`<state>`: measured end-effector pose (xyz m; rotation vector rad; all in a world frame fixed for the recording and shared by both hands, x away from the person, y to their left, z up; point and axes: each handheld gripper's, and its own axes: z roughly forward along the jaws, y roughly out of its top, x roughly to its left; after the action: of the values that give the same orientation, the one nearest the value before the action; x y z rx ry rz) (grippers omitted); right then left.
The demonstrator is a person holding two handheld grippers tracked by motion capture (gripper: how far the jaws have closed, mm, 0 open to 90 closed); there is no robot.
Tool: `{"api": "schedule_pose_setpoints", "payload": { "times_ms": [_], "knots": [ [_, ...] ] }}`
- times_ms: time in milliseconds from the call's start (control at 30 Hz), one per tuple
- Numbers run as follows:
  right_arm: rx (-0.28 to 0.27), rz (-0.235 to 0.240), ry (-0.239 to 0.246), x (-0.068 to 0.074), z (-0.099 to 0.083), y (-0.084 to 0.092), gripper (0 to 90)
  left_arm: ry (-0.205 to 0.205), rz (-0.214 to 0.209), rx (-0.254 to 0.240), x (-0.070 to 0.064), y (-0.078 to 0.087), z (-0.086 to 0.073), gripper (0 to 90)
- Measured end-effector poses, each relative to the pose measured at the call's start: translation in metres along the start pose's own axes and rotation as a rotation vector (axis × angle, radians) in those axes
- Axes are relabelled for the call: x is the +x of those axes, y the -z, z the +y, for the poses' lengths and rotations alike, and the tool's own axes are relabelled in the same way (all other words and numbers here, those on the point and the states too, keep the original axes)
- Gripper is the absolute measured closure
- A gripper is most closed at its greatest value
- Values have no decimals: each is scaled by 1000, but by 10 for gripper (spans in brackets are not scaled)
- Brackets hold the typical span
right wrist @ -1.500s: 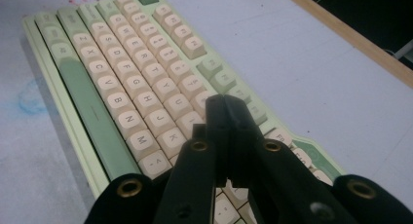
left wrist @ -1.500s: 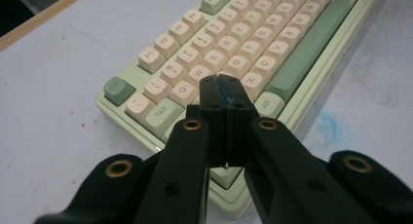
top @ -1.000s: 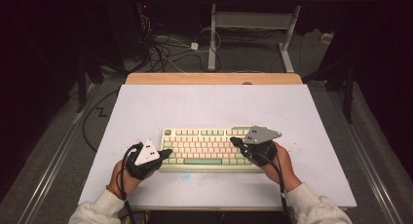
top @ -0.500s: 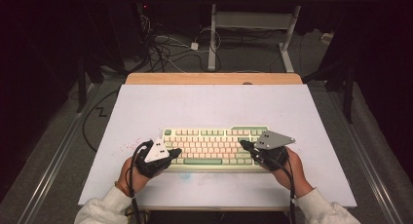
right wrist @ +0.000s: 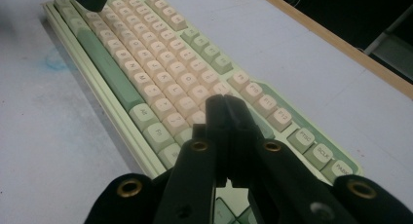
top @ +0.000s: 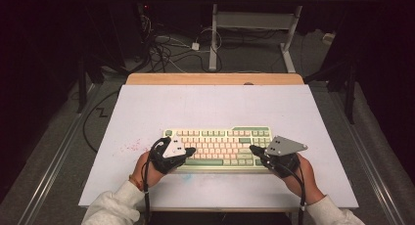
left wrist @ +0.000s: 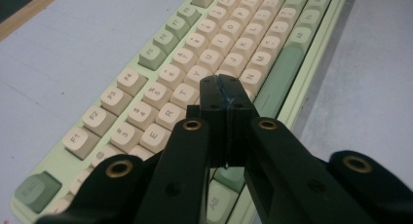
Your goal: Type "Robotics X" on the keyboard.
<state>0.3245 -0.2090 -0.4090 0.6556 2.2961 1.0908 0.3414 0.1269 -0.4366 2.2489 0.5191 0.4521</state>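
On the white table, toward its near edge, a green-and-cream keyboard is laid flat, judged rigid, light and apt to slide, best gripped along its bare frame edges rather than its loose keycaps, while the left gripper and right gripper are held over its ends with jaws pressed together on nothing.

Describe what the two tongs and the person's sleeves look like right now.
Both tongs are black, with brass-ringed screw holes on the arms. The left tongs carry a pale three-cornered plate with dark dots; the right tongs carry a grey one. A black cable trails from each. The sleeves are white, and an orange band circles the left wrist.
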Motion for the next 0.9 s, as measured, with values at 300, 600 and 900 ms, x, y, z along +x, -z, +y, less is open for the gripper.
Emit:
{"api": "schedule_pose_setpoints", "payload": {
  "times_ms": [300, 600, 900],
  "knots": [
    [-12, -10, -4, 1, -2, 7, 900, -14, -31, 17, -3, -14, 12, 877],
    [-4, -7, -1, 0, -5, 8, 900, -45, -56, 72, -5, -30, 18, 877],
    [6, -2, 5, 0, -5, 6, 900, -54, -71, 108, -5, -37, 18, 877]
  ]
}}
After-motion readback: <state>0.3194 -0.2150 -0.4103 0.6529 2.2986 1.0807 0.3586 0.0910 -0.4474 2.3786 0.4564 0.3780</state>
